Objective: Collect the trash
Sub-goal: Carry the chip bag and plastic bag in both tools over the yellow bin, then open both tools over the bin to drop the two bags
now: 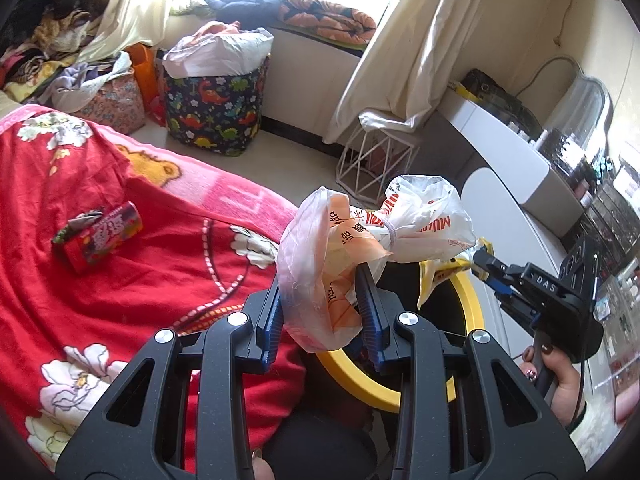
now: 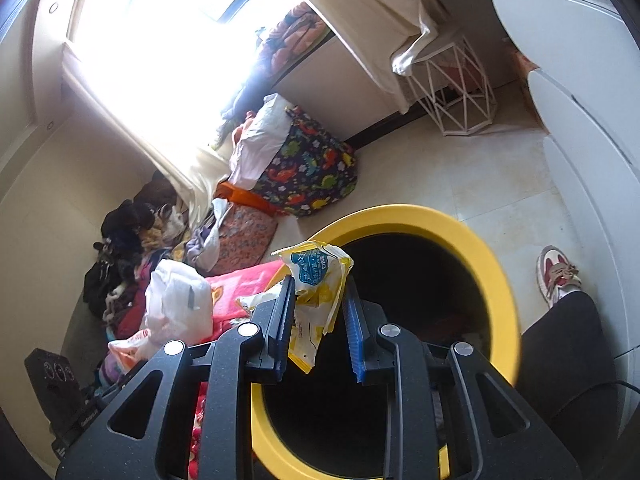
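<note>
Two grippers each carry a piece of trash beside the yellow-rimmed bin (image 2: 472, 236). The left gripper (image 1: 322, 276) has its fingers clamped on a bundle of plastic bags (image 1: 360, 232) tied with a band, held between the red floral blanket (image 1: 120, 280) on the bed and the bin. The right gripper (image 2: 320, 284) has its fingers pinched on a crumpled yellow wrapper (image 2: 316, 276), hanging over the bin's dark opening. A red snack packet (image 1: 102, 236) lies on the blanket, well apart.
</note>
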Demonstrator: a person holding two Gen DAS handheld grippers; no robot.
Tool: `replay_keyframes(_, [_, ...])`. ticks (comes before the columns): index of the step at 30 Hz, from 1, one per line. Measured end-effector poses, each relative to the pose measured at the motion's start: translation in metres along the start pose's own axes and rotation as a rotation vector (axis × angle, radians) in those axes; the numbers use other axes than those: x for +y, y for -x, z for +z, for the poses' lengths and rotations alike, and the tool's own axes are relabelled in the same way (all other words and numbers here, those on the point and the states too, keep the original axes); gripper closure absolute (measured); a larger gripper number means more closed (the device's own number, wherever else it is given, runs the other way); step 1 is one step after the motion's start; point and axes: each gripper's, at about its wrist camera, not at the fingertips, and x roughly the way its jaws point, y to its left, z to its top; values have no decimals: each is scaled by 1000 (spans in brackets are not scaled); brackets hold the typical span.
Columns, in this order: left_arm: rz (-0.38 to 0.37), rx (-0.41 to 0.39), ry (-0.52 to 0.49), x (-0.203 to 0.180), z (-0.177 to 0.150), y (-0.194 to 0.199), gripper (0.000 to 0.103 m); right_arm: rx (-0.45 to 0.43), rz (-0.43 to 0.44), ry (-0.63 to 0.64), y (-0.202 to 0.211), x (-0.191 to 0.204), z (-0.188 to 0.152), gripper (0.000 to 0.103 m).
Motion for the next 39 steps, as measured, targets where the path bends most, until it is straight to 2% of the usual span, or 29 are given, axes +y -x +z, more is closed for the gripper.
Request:
replay_keyframes(11, [6, 75, -72, -20, -13, -20, 76, -39, -48, -28, 6, -18, 4, 80])
replay_keyframes(24, [-5, 194, -166, -44, -31, -50, 75, -51, -62, -16, 6, -17, 4, 78])
replay_keyframes(26, [-15, 216, -184, -49, -34, -54, 74, -47, -57, -17, 5, -17, 4, 75])
replay_keyframes(27, [-21, 221, -190, -51, -34, -55, 73, -45, -56, -16, 5, -17, 4, 65])
replay_keyframes(28, [-32, 232, -198, -53, -35, -57, 71, -49, -62, -15, 5, -16, 4, 53])
replay_keyframes(29, [-39, 237, -201, -54, -36, -58, 64, -59, -72, -13, 7, -15, 5, 49])
replay_keyframes(30, [-41, 235, -203, -55, -36, -58, 53, -64, -70, -9, 8, -14, 5, 47])
replay_keyframes(31, [-39, 233, -202, -55, -36, -58, 47, -64, -69, -3, 8, -13, 5, 47])
replay_keyframes(35, [-27, 208, -163, -48, -33, -54, 13, -61, -64, 30, 8, -4, 6, 43])
replay_keyframes(39, [6, 142, -100, -32, -25, -42, 11, -49, -45, 91, 5, 14, 3, 39])
